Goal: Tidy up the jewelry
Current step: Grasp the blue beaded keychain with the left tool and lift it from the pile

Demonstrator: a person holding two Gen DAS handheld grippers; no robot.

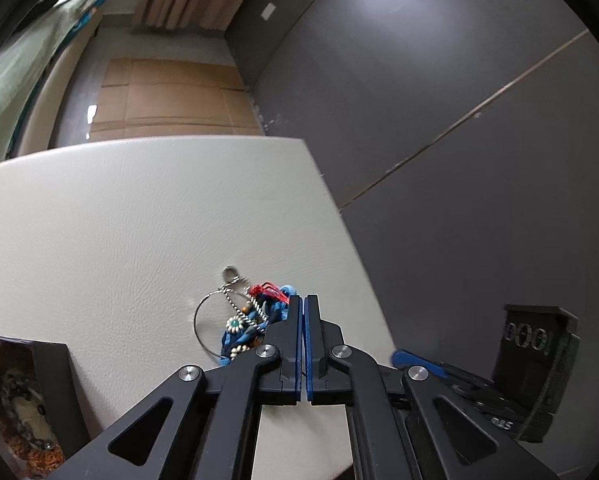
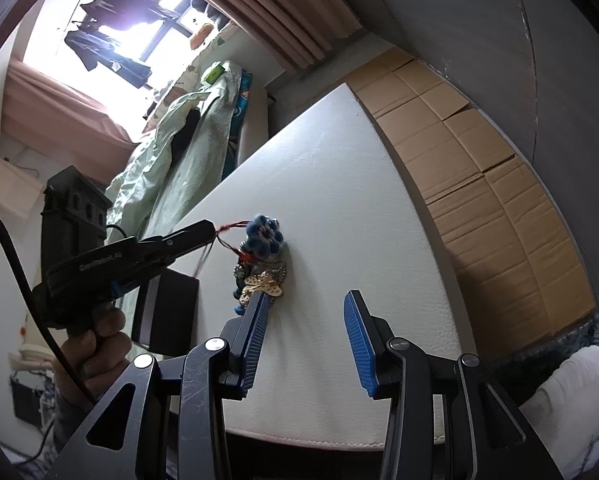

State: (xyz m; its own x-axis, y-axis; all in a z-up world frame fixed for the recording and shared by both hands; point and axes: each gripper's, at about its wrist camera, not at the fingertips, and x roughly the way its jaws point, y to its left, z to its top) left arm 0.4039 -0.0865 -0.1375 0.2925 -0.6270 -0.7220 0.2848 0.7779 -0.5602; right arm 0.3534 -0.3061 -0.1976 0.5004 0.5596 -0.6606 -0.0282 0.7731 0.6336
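A tangled pile of jewelry (image 1: 251, 320) lies on the cream leather surface (image 1: 119, 220): a large silver hoop, a beaded flower piece, blue fabric, and red cord. My left gripper (image 1: 302, 304) is shut at the pile's right edge. In the right wrist view the left gripper (image 2: 209, 228) pinches a red cord (image 2: 229, 228) that leads to the pile (image 2: 261, 256), which shows a blue flower piece and a gold butterfly. My right gripper (image 2: 307, 300) is open and empty, its left finger beside the pile's near end.
A dark jewelry box (image 1: 23, 396) stands at the near left of the surface and shows in the right wrist view (image 2: 167, 308). Flattened cardboard (image 2: 479, 168) lies on the floor beyond the far edge. A grey wall (image 1: 459, 120) runs along the right side. A bed with green bedding (image 2: 167, 140) stands beyond.
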